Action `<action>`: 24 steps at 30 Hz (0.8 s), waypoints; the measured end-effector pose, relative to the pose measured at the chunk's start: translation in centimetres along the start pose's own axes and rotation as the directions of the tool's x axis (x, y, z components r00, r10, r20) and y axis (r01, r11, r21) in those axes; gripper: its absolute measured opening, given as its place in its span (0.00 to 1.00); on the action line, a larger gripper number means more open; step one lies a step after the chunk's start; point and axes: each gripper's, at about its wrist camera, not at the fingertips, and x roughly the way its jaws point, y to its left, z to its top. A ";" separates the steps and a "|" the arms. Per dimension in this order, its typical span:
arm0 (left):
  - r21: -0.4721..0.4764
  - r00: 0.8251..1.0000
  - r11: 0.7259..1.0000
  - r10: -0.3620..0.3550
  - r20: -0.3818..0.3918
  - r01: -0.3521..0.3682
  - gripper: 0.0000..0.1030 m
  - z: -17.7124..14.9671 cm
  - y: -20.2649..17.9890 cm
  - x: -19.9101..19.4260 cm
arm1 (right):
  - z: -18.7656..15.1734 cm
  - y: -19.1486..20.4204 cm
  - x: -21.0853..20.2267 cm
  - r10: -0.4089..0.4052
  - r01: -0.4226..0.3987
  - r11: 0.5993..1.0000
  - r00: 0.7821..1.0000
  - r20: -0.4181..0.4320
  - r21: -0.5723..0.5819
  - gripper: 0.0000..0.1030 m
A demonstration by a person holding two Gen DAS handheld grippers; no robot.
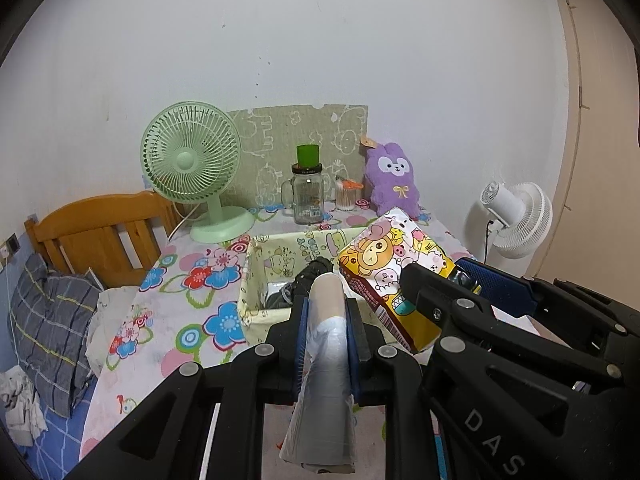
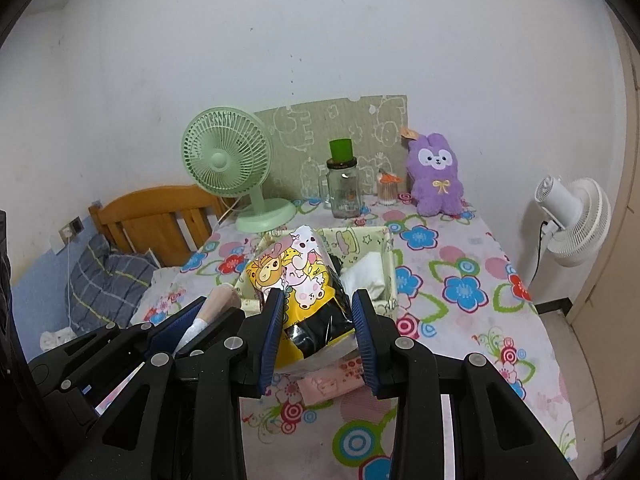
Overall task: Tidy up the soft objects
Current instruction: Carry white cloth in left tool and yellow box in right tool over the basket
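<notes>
My left gripper (image 1: 327, 308) is shut on a beige and grey roll (image 1: 326, 344) wrapped in thin plastic, which sticks out past the pads. My right gripper (image 2: 319, 300) is shut on a soft yellow pack with cartoon animals (image 2: 298, 276), also visible beside the roll in the left wrist view (image 1: 394, 264). Both are held above the near side of a cream fabric basket (image 2: 390, 264) on the flowered tablecloth. A black item (image 1: 316, 270) and a white soft item (image 2: 366, 274) lie inside the basket. A purple plush rabbit (image 2: 436, 176) sits at the back by the wall.
Behind the basket stand a green desk fan (image 1: 192, 160), a glass jar with a green lid (image 1: 307, 196) and a cotton-swab pot (image 1: 346, 196). A white fan (image 2: 572, 220) stands off the table's right edge. A wooden headboard (image 1: 100, 232) and bedding lie left. A pink packet (image 2: 332, 380) lies under my right gripper.
</notes>
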 end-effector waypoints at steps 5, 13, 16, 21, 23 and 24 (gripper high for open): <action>-0.006 1.000 1.000 0.004 0.001 -0.004 0.15 0.8 0.4 1.1 | 0.9 0.0 1.0 0.004 -0.004 1.000 1.000 -0.001 -0.002 0.37; -0.012 1.000 1.000 0.007 0.004 -0.007 0.15 1.9 1.0 2.7 | 2.7 -0.2 3.5 0.005 -0.005 1.000 1.000 -0.002 -0.007 0.37; -0.014 1.000 1.000 0.009 -0.002 -0.009 0.15 2.5 1.1 3.7 | 3.2 -0.4 4.5 0.004 -0.004 1.000 1.000 -0.006 -0.007 0.37; -0.009 1.000 1.000 0.013 -0.005 -0.013 0.15 3.2 1.3 5.6 | 3.9 -0.9 6.4 0.011 -0.011 1.000 1.000 -0.008 -0.005 0.37; -0.008 1.000 1.000 0.011 -0.008 -0.011 0.15 3.5 1.4 6.4 | 4.1 -1.0 6.9 0.012 -0.012 1.000 1.000 -0.009 -0.003 0.37; -0.008 1.000 1.000 0.010 -0.011 -0.010 0.15 3.6 1.4 6.7 | 4.3 -1.1 7.4 0.010 -0.010 1.000 1.000 -0.012 -0.001 0.37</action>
